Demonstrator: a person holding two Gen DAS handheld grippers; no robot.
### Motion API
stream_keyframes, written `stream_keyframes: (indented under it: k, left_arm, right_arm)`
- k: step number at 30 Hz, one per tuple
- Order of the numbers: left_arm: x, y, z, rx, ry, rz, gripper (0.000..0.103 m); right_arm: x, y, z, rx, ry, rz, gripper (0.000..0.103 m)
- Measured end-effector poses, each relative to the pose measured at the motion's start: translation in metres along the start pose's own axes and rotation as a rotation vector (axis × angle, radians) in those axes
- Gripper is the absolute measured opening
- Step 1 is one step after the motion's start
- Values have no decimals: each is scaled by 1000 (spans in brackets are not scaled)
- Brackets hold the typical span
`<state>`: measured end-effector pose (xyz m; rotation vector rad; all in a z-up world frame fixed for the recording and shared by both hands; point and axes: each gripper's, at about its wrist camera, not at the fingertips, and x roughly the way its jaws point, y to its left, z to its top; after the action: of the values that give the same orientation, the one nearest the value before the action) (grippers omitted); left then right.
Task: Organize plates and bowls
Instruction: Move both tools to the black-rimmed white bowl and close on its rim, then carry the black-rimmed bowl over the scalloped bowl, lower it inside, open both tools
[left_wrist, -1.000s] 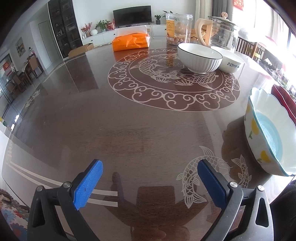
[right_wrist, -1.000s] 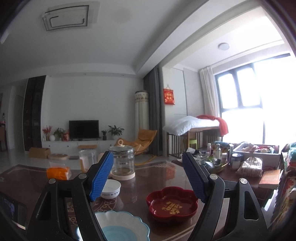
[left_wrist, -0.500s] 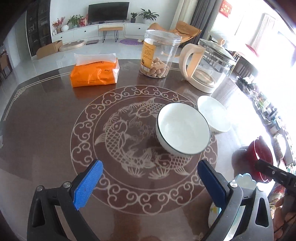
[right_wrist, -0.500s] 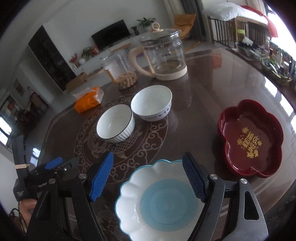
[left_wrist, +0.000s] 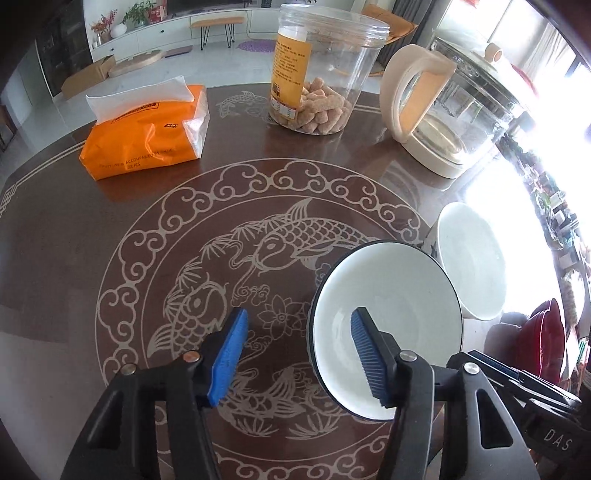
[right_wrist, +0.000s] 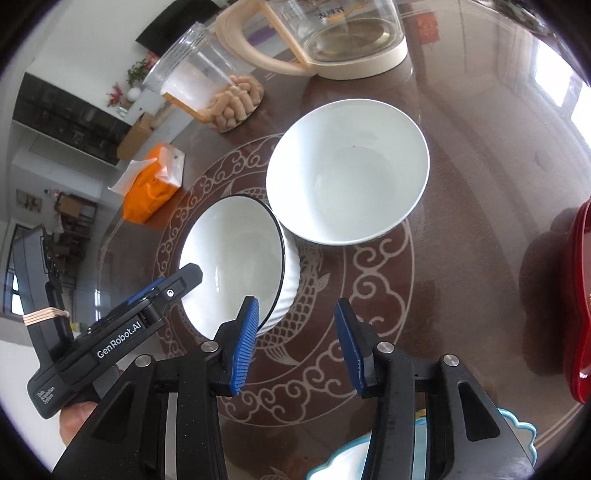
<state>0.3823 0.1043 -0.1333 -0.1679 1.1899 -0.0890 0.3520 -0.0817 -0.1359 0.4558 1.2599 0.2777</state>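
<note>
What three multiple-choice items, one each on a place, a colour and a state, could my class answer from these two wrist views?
1. Where does the tissue pack lie?
A. in a bowl
B. on the table
C. on the kettle

2. What colour is the rim of the ribbed bowl?
A. dark
B. red
C. yellow

3. How is the left gripper?
A. shut on the ribbed bowl
B. shut on nothing
C. open, astride the ribbed bowl's rim

Key: 1 B, the pack rests on the table, left of the jar. 2 A, a dark line rings the white inside. 3 C, one finger sits inside the bowl, the other outside, with a gap between.
</note>
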Motion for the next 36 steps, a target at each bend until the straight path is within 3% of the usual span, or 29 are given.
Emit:
stream_keyframes:
  k: [2,4,6,7,14,21,28,36]
  left_arm:
    - [5,-1,3,1,13,-9,31]
    - [8,0,4,-7,22,-26,18]
    - [10,2,4,-23,24,-52,11]
    - [11,3,4,-30,24,-68,8]
    - [2,1,-5,-22,15,-71,7]
    - [-54,-10,-32,5,-44,-103,7]
    - [-100,-56,-85,77,-94,-170,7]
    - [-83,-110,-151,128,-49,-198,7]
  right_arm:
    - [7,4,4,-13,5,-24,48]
    - [13,8,7,-29,1,-48,40]
    - [18,12,8,-47,-1,-67,20]
    - [18,13,9,-55,-5,-66,18]
    - [18,22,5,-115,-15,-108,15]
    - [-20,23,-13,-140,-46,-56,15]
    - [-92,3,-56,-161,-96,-41,15]
    - [-132,-57,-111,-95,-104,-86,15]
